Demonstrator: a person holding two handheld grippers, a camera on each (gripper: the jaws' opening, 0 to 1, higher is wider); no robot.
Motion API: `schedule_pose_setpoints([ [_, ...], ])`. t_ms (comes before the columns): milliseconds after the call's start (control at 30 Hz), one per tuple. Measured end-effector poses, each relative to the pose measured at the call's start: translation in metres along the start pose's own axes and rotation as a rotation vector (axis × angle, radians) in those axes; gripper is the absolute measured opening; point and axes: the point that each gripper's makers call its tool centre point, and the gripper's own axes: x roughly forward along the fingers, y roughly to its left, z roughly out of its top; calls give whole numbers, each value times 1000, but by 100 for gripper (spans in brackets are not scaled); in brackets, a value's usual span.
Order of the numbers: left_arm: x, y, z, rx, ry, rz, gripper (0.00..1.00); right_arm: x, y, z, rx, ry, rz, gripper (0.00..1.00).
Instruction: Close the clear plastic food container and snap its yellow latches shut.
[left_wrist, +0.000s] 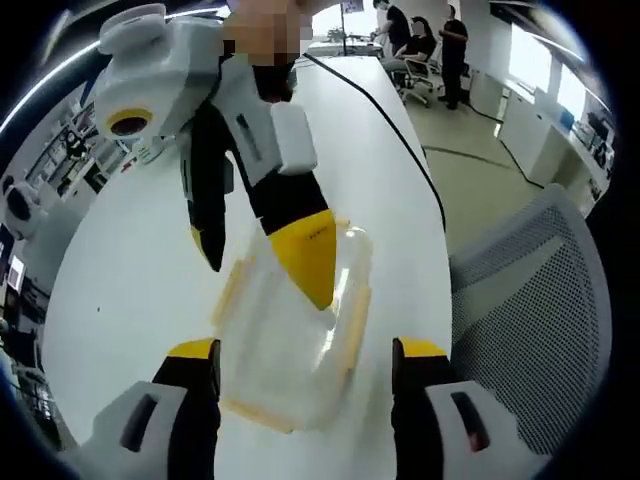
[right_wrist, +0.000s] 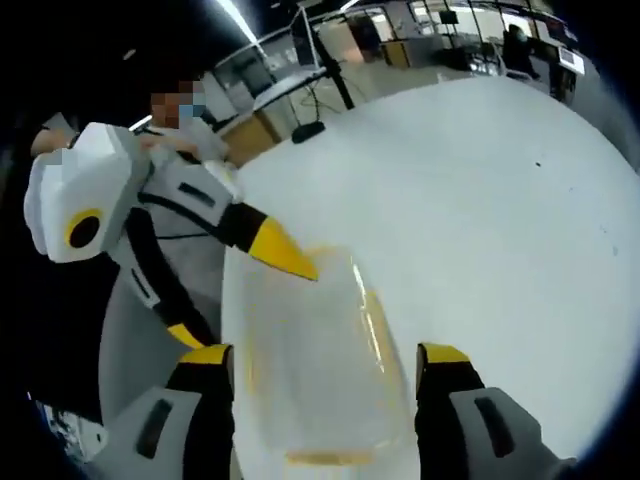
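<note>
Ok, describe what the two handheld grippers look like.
Both match. The right gripper has a white plastic body, black jaws ending in yellow tips, and a yellow ring on its white housing. The left gripper has the same white body, black jaws and pointed yellow tips. No cables or printed markings can be made out.

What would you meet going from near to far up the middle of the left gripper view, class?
Container → yellow tip of the right hand-held gripper → bare table → people at the far end.
</note>
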Motion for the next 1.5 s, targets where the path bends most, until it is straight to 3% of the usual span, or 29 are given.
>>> schedule_pose_setpoints([
  [167,1,-1,2,11,-4,-13,73,-4,2,1,-19,-33,-32,80],
  [300,0,-6,9,23,-34,-52,74,-4,10,-1,-49,-23,-34,88],
  [567,1,0,3,54,-15,-91,74,-7,10,-2,-104,-19,-89,89],
  [700,1,5,-2,82,-4,-109,74,-3,14,-19,-163,50,-96,89],
  [967,4,8,-15,140,41,-131,78,-3,10,-32,-184,82,-130,89],
  [1167,8,17,-22,183,64,-132,80,3,9,-39,-291,142,-184,89],
  [1500,15,21,-37,237,117,-148,84,10,8,-48,-291,177,-196,88],
])
